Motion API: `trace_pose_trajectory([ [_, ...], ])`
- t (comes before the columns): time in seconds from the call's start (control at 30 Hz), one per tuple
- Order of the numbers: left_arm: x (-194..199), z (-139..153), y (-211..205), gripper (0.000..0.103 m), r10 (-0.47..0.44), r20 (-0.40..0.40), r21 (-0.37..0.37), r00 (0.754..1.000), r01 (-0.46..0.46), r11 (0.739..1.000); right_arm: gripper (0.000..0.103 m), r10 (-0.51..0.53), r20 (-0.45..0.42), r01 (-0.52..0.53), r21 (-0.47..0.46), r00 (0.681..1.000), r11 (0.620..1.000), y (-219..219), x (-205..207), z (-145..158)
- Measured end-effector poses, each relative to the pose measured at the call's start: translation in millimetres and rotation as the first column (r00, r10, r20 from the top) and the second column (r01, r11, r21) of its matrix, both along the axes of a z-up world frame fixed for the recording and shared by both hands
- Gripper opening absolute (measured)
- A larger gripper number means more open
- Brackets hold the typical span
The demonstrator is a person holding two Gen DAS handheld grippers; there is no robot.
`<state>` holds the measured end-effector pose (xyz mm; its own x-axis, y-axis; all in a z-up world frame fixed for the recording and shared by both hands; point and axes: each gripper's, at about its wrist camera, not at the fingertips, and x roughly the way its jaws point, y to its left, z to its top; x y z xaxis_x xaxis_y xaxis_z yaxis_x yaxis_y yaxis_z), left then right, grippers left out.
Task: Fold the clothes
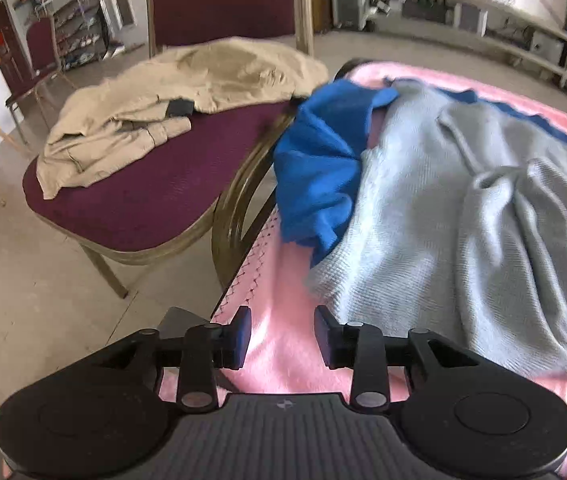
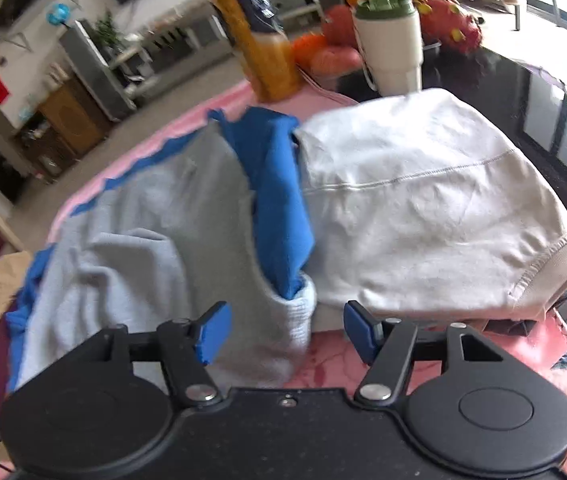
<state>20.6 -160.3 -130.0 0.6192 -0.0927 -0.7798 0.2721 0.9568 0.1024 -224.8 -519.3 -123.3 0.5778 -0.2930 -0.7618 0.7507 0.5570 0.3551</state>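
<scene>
A pink blanket (image 1: 279, 344) covers the work surface, and most of it is taken up by a light grey knit sweater (image 1: 463, 216) spread out in loose wrinkles. A bright blue garment (image 1: 319, 168) lies under and beside the sweater, bunched at its left edge and showing as a thin blue strip along the far side. From the right-hand camera the same blue cloth (image 2: 279, 184) runs as a band between the grey knit (image 2: 155, 232) and a white sweatshirt (image 2: 423, 208) folded into a rounded pile on the right.

Beside the surface stands a maroon chair (image 1: 135, 208) with a beige jacket (image 1: 171, 96) heaped on its seat.

Farther back on the right side are an orange juice bottle (image 2: 259, 44), a white tumbler with a green lid (image 2: 389, 44) and a heap of fruit (image 2: 447, 24).

The left gripper (image 1: 282, 334) hovers over bare pink blanket just off the sweater's near corner, jaws apart and empty. The right gripper (image 2: 287, 332) also stands spread wide, with a sweater cuff (image 2: 295, 312) lying between its blue pads (image 2: 213, 332), not pinched.
</scene>
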Motion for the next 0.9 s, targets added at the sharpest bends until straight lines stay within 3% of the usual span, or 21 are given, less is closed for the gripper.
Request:
trace_pose_trajectory([
  [0.1, -8, 1, -13, 0.034, -0.111, -0.001, -0.068, 0.994, 0.110, 0.992, 0.058, 0.061, 0.047, -0.062, 0.022, 0.997, 0.998, 7, 8, -5],
  [0.17, -9, -3, -34, 0.036, -0.211, -0.028, -0.090, 0.977, 0.207, 0.974, 0.043, 0.133, 0.040, -0.134, 0.033, 0.990, 0.990, 15, 27, -13],
  [0.3, -16, -27, -82, 0.036, -0.334, -0.076, -0.022, 0.940, 0.333, 0.943, 0.036, 0.265, 0.014, -0.265, 0.023, 0.964, 0.964, 28, 68, -34],
  [0.47, -32, -48, -98, 0.037, -0.413, -0.043, 0.090, 0.910, 0.415, 0.905, 0.035, 0.330, -0.064, -0.328, 0.037, 0.942, 0.944, 41, 82, -60],
  [0.57, -33, -44, -94, 0.037, -0.404, -0.061, 0.113, 0.913, 0.408, 0.906, 0.036, 0.333, -0.085, -0.329, 0.055, 0.939, 0.943, 43, 79, -61],
  [0.67, -28, -24, -85, 0.037, -0.376, -0.041, 0.080, 0.926, 0.378, 0.922, 0.036, 0.309, -0.036, -0.305, 0.081, 0.950, 0.949, 40, 73, -50],
  [0.77, -24, 11, -78, 0.037, -0.353, 0.042, 0.043, 0.935, 0.351, 0.935, 0.041, 0.275, 0.073, -0.279, 0.045, 0.959, 0.959, 24, 76, -14],
  [0.9, -18, 67, -82, 0.037, -0.330, 0.183, -0.025, 0.926, 0.339, 0.940, 0.049, 0.231, 0.219, -0.237, 0.003, 0.948, 0.971, 2, 81, 33],
])
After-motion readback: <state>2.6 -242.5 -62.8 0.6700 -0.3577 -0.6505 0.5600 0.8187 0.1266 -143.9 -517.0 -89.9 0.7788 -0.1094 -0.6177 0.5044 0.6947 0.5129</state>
